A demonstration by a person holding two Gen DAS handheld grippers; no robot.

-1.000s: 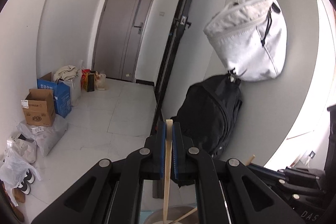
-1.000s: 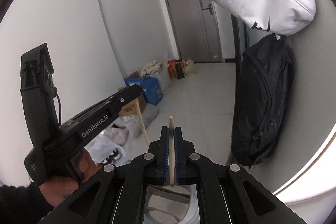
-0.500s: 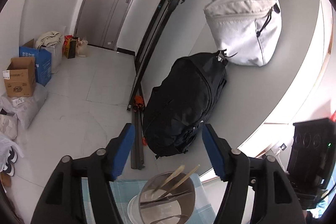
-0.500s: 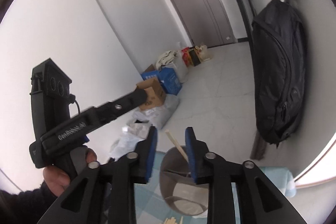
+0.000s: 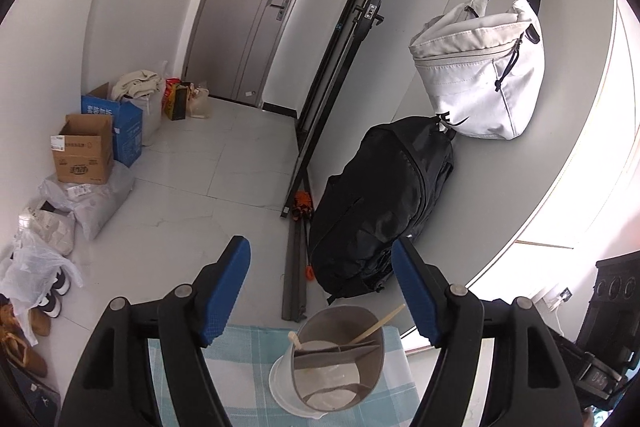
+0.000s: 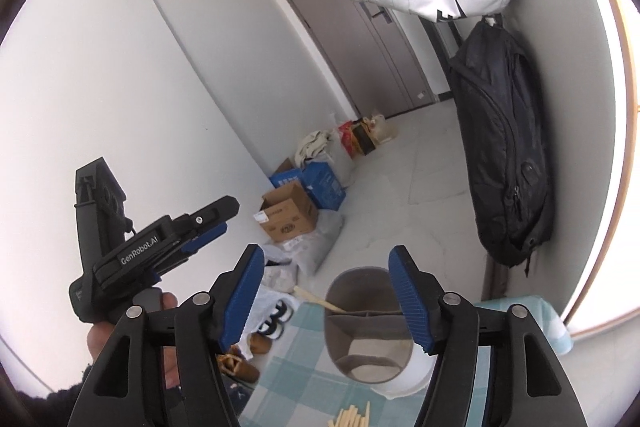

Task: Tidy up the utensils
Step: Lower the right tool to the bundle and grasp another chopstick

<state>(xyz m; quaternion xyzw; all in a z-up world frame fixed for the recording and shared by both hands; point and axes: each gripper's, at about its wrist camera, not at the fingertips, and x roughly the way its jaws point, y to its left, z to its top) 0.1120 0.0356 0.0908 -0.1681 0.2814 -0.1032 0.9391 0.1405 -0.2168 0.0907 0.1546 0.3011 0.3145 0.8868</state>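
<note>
We find the left gripper (image 5: 321, 293), black-framed with blue ribbed pads, released and its jaws opening; nothing lies between them. Through the gap we see the grey cylindrical utensil holder with inner dividers (image 5: 340, 357), standing on a white round base on the pale blue-and-white checked cloth (image 5: 248, 355). Two light wooden chopsticks (image 5: 374, 325) stand in the holder: one leans against its far right rim with its tip projecting past the edge, the other rests at the near left with its flat end just above the rim.

The right gripper (image 6: 325, 294), of the same build, is likewise released and opening, with nothing between its pads. From this view the holder sits below and ahead of the gap, and one chopstick juts out over its left rim. A bundle of further loose wooden chopsticks (image 6: 352, 418) lies on the cloth at the bottom edge of the right wrist view, near the holder's base but apart from it.

The left gripper also appears at the left of the right wrist view, gripped at the handle by a hand (image 6: 120, 335).

On the wall beyond hang a white fabric bag (image 5: 476, 67) and, below it, a black backpack (image 5: 380, 203). Brown and blue cardboard boxes (image 5: 82, 153) stand on the tiled floor.
</note>
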